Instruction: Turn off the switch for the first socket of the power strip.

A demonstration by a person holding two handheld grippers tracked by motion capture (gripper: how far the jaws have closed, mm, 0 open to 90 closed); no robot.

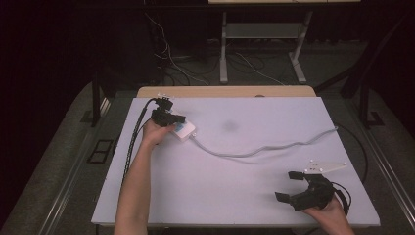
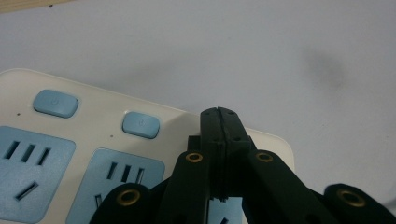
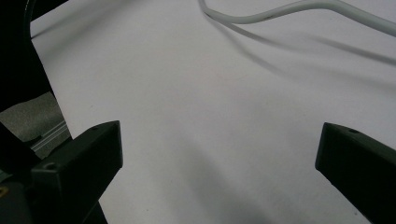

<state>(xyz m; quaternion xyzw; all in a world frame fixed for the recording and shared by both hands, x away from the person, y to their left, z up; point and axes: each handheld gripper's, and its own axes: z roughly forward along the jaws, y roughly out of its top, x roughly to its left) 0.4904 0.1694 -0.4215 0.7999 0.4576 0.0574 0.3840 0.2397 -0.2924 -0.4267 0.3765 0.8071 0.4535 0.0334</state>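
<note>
A white power strip with blue sockets lies at the back left of the white board. Its grey cable snakes off to the right edge. My left gripper stands over the strip's near end, jaws pressed together with nothing between them. In the left gripper view the shut tips sit just right of a blue switch button on the strip; whether they touch it I cannot tell. My right gripper rests at the front right, jaws wide apart and empty, with the cable far ahead.
A wooden table edge runs behind the board. Beyond it stand a metal table frame and loose floor cables. A dark smudge marks the board right of the strip.
</note>
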